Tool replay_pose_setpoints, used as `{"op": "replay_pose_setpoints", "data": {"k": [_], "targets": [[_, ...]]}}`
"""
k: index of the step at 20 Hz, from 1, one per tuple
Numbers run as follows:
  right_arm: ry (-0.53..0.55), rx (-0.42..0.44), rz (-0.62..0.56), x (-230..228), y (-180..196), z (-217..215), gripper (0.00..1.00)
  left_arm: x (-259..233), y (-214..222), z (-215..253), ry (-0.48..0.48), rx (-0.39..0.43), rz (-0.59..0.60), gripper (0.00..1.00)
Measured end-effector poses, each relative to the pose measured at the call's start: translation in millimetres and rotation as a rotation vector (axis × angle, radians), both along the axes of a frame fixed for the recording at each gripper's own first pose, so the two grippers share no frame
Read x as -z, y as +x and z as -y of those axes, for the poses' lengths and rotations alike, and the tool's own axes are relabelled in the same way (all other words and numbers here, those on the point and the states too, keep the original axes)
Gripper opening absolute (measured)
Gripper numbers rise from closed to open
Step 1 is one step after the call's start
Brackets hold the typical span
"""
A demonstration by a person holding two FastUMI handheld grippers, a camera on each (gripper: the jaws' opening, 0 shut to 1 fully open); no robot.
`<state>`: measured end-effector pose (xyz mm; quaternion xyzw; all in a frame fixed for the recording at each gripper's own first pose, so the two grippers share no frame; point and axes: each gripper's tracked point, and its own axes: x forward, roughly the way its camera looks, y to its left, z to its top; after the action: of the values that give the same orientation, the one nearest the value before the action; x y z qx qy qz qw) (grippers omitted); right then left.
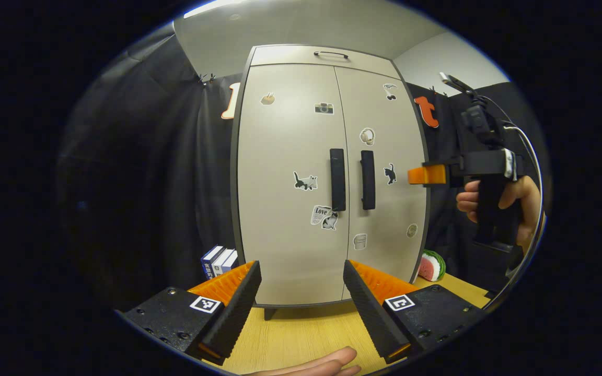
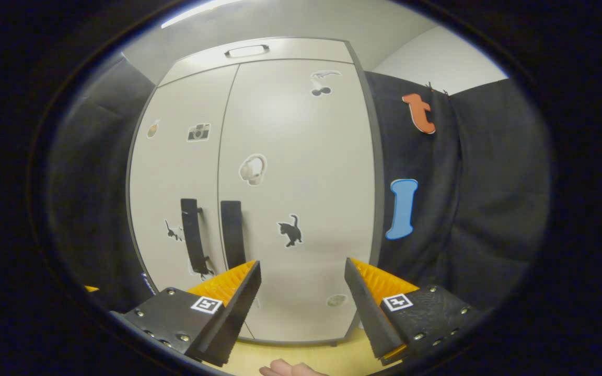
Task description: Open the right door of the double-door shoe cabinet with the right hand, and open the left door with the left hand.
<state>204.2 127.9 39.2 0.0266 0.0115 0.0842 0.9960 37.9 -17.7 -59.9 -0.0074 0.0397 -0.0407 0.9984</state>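
Note:
The pale double-door shoe cabinet (image 1: 290,156) stands on the wooden table with both doors closed. Its left door handle (image 1: 337,179) and right door handle (image 1: 367,179) are dark vertical bars at the centre seam. My left gripper (image 1: 302,303) is open, low in front of the left door and well short of it. To the cabinet's right, a hand holds my right gripper (image 1: 426,174) at handle height. In the right gripper view, my right gripper (image 2: 302,305) is open in front of the right door (image 2: 301,198), with the right handle (image 2: 232,232) to its left.
Small books (image 1: 220,261) stand at the cabinet's left foot and a watermelon-slice toy (image 1: 431,266) lies at its right foot. The wooden table (image 1: 301,334) extends toward me, with fingers (image 1: 327,363) at its near edge. Black cloth walls close in both sides.

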Motion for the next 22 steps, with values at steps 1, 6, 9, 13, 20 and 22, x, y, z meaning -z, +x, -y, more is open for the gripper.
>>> {"op": "replay_pose_setpoints", "data": {"k": [1, 6, 9, 13, 20, 22], "targets": [[-0.009, -0.023, 0.011, -2.8, 4.5, -12.5, 0.94, 0.4, -2.5, -2.7, 0.007, -0.010, 0.006, 0.98], [0.010, -0.104, -0.013, -0.6, 27.8, -72.9, 0.96, 14.1, -22.5, -1.9, -0.048, 0.011, -0.009, 0.98], [-0.033, -0.072, -0.003, 2.3, 47.5, -84.8, 0.96, 20.2, -27.1, -16.6, -0.043, -0.022, -0.011, 0.98], [-0.004, -0.062, -0.054, 14.9, 70.8, -97.8, 0.96, 25.0, -29.6, -34.4, -0.047, -0.048, -0.015, 0.98], [-0.008, -0.033, -0.049, 18.3, 73.2, -102.8, 0.40, 30.0, -33.5, -51.1, -0.063, -0.071, -0.019, 0.99], [-0.003, -0.033, -0.046, 16.7, 71.6, -103.0, 0.26, 31.6, -35.1, -52.1, -0.069, -0.072, -0.027, 0.99]]}}
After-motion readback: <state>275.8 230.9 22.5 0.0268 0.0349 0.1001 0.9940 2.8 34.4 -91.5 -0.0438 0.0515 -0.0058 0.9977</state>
